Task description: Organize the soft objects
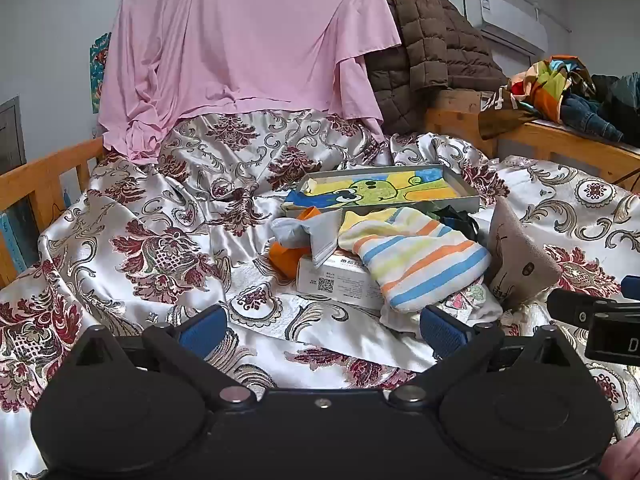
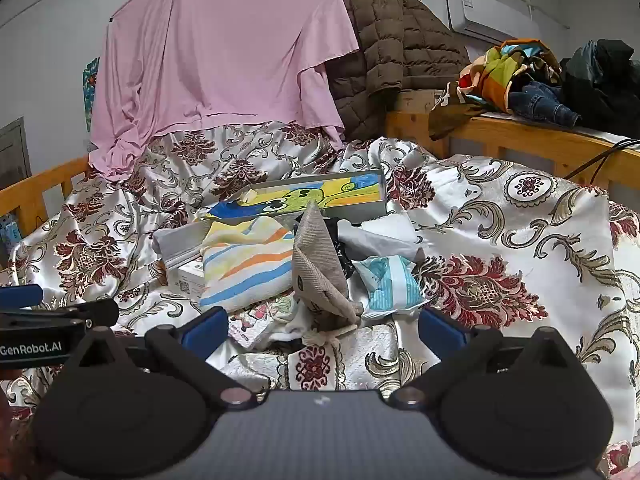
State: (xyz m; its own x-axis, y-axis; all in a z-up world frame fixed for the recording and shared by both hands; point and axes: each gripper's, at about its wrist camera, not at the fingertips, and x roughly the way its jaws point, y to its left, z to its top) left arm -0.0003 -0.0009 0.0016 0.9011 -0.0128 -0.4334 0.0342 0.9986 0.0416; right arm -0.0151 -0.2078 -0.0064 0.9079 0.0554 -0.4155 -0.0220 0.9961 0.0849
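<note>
A pile of soft things lies on the floral bedspread (image 1: pixel 160 248). In the left wrist view, a striped cloth (image 1: pixel 416 256) drapes over a white box (image 1: pixel 340 282), with a grey cloth (image 1: pixel 316 232) and an orange piece (image 1: pixel 286 258) to its left. A beige pouch (image 1: pixel 520 256) stands to its right. My left gripper (image 1: pixel 322 330) is open just short of the pile, holding nothing. In the right wrist view, the striped cloth (image 2: pixel 244 268), beige pouch (image 2: pixel 320 272) and a pale blue packet (image 2: pixel 390 284) lie ahead. My right gripper (image 2: pixel 322 328) is open, and the pouch's stringed end lies between its fingers untouched.
A shallow tray with a frog drawing (image 2: pixel 312 198) sits behind the pile. A pink sheet (image 1: pixel 240 40) and a brown quilted jacket (image 1: pixel 432 52) hang at the back. Wooden rails (image 1: pixel 44 176) edge the bed. Mixed clothes (image 2: pixel 532 80) are heaped on the right ledge.
</note>
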